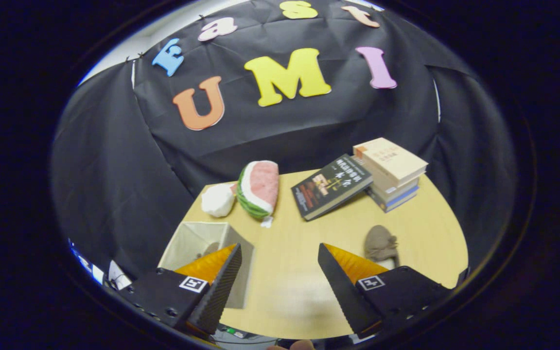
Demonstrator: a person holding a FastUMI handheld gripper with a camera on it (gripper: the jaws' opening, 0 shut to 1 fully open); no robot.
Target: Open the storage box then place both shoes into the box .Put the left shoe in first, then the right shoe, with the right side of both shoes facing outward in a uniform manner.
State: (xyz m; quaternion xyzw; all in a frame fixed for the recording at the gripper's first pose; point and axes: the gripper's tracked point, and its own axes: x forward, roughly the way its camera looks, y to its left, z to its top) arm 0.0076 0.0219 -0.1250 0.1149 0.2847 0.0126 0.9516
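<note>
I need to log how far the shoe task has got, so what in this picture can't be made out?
- Storage box: the hand-held gripper, open over the table, has one finger covering the box's near part. What lies inside cannot be told.
- Shoe: the other finger hides its near end; left or right unclear.
- White object beside the watermelon plush: too small to identify.
</note>
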